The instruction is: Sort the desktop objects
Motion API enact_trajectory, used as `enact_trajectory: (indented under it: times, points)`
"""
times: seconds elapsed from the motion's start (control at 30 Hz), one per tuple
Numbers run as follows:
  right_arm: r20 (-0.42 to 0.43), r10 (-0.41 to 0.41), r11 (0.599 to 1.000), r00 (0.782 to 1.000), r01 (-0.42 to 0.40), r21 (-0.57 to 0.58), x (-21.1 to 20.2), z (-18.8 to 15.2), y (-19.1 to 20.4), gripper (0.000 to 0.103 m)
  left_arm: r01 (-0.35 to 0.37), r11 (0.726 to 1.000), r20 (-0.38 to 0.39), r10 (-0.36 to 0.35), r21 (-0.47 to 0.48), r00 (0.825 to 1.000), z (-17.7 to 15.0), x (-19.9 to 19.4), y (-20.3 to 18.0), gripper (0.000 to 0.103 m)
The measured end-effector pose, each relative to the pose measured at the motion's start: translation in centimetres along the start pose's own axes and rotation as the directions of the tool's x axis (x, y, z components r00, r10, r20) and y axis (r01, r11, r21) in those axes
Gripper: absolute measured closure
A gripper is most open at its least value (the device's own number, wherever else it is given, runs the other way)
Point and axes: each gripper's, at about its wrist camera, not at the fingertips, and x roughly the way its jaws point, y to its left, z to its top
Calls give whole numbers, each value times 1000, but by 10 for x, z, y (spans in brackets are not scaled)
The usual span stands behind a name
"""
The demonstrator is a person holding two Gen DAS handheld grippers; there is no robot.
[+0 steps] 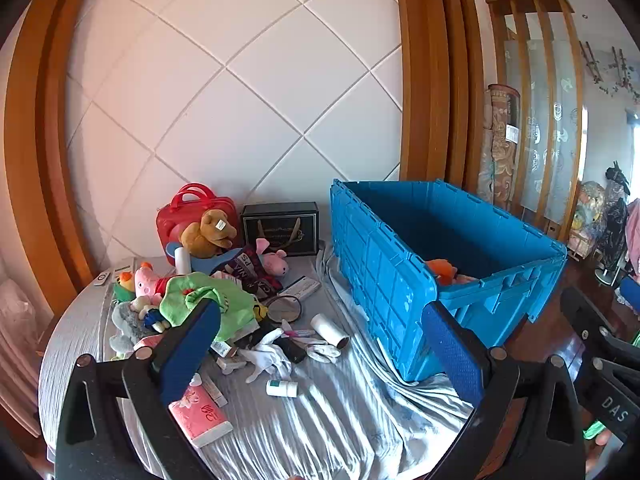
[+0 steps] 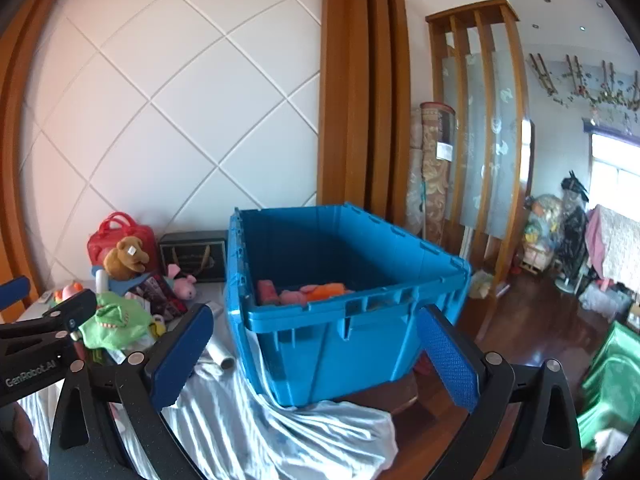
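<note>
Both the left gripper (image 1: 320, 344) and the right gripper (image 2: 316, 354) are seen with jaws spread wide and nothing pinched between them. From the left wrist, the jumble of toys (image 1: 192, 280) is found at ten o'clock on the sheet-covered table (image 1: 340, 420), while the blue crate (image 1: 400, 280) is placed at two o'clock, with soft toys (image 2: 308, 292) lying inside.

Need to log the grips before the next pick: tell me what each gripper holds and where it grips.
Nothing is held. The left gripper and the right gripper both stand open and empty.
</note>
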Motion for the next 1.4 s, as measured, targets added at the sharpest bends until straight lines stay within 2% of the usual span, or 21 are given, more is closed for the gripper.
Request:
enact_trajectory:
  times: [0.53,1.4]
  points:
    - [-56,2,1000,998,-1,16,24,-1,-4,0,3,1000,-14,-2,15,1000,6,17,-13,1]
    - [-82,-11,1000,997,10,-5,44,1,-2,0,1,1000,-44,-1,9,999,8,40,-15,1]
